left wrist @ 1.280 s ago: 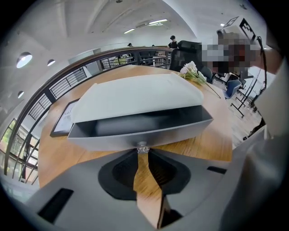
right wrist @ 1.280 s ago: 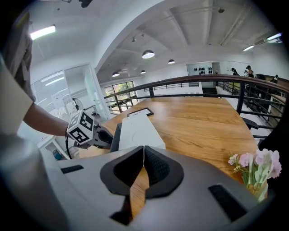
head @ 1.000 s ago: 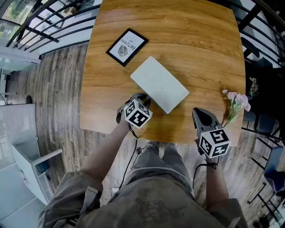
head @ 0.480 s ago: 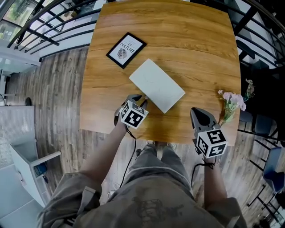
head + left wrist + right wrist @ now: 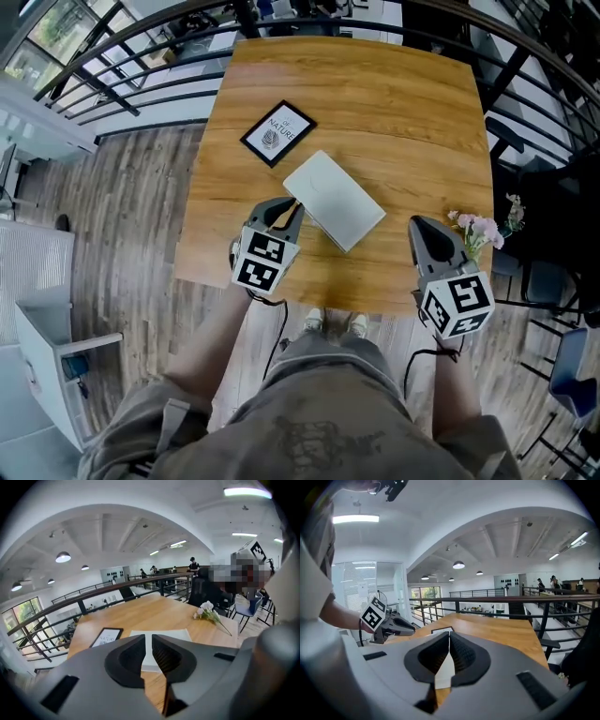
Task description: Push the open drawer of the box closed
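- One white box lies flat and askew on the wooden table, nearer the person's edge than the far one.
- Left gripper: just beside the box's near-left side, jaws closing to a slim gap with nothing between them.
- Right gripper: over the near-right edge, clenched and empty.
- One framed print lies beyond the box, and one flower sprig lies at the right edge.
- Bare wood lies beyond and to the right of the box; a railing stands past the far side.

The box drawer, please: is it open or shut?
Looks shut: the box is one plain rectangle in the head view, nothing sticking out.
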The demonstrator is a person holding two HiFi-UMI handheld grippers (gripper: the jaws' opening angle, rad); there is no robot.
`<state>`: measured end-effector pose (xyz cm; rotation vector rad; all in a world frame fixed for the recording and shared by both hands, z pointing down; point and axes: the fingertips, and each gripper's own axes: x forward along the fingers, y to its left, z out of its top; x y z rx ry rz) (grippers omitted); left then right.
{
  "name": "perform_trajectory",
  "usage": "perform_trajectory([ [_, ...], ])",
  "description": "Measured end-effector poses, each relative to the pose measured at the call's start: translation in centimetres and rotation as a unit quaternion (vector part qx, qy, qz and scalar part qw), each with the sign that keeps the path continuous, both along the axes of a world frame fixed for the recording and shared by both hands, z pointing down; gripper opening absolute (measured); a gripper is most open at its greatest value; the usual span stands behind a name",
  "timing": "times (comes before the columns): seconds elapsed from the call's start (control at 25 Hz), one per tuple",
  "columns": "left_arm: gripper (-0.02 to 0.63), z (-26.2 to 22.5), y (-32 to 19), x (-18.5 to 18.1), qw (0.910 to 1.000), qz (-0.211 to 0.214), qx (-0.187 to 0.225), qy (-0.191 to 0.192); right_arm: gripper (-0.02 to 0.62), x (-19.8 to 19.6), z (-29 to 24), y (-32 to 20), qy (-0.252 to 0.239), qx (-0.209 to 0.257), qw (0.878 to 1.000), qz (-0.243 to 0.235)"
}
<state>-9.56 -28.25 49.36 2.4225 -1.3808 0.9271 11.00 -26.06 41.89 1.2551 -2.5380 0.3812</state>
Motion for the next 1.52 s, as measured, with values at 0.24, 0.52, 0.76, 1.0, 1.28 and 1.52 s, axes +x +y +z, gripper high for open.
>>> perform_trajectory([
  [0.24,0.041,-8.4,0.6,0.9,0.9951,0.009,0.094,0.029,0.031,0.3,-7.8,0.9,-0.027,0.091,0.995,-0.006],
  [0.52,0.031,-18.3,2.4,2.7,0.9755,0.029,0.207,0.069,0.032,0.5,-14.8,3.6,-0.026,0.173,0.985,-0.007],
  [0.76,0.026,-24.6,4.8,2.7,0.9575,0.036,0.273,0.086,0.031,2.2,-19.0,6.6,-0.014,0.224,0.974,0.012],
  [1.0,0.025,-25.8,7.4,3.4,0.951,0.039,0.289,0.103,0.032,3.1,-20.7,9.2,-0.033,0.24,0.97,0.021],
  [1.28,0.025,-23.4,8.9,2.8,0.9593,0.028,0.257,0.113,0.031,3.1,-19.2,10.6,-0.036,0.228,0.973,0.019],
  [1.52,0.025,-21.1,9.3,3.0,0.9638,0.033,0.241,0.108,0.031,2.2,-15.8,11.1,-0.025,0.197,0.98,-0.003],
])
